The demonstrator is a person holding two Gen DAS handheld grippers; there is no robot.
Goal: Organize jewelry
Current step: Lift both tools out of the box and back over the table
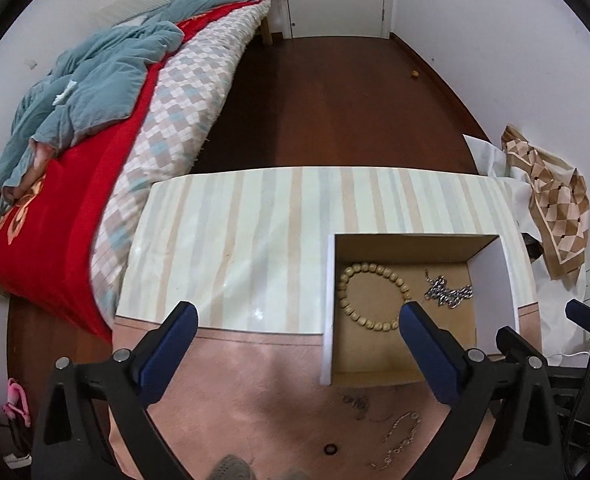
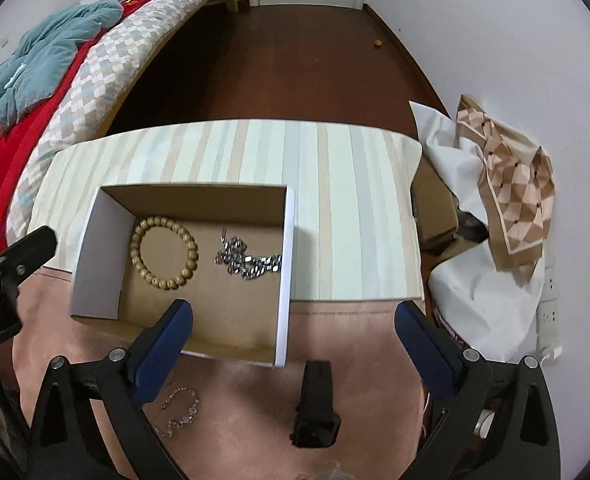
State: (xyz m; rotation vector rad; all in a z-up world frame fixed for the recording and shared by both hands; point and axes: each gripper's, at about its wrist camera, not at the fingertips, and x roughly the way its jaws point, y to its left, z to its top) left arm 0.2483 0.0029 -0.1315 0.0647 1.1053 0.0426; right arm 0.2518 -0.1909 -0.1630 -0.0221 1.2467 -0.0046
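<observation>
An open cardboard box [image 1: 407,248] [image 2: 287,280] with white outer walls sits on the table. Inside lie a wooden bead bracelet [image 1: 369,295] [image 2: 163,253] and a silver chain [image 1: 447,291] [image 2: 247,262]. In front of the box on the pink mat lie a thin silver bracelet [image 1: 401,438] [image 2: 181,408], a small dark ring [image 1: 330,449], a faint thin chain [image 1: 357,404] and a black watch [image 2: 316,404]. My left gripper [image 1: 297,316] is open and empty above the table left of the box. My right gripper [image 2: 293,314] is open and empty over the box's near right corner.
The table has a striped cloth [image 1: 255,216] [image 2: 335,168] and a pink mat [image 1: 235,380] [image 2: 355,340]. A bed with red and teal bedding [image 1: 75,120] is at the left. White paper and a patterned scarf [image 1: 551,200] [image 2: 511,176] lie at the right. A white power strip [image 2: 549,320] lies beside them.
</observation>
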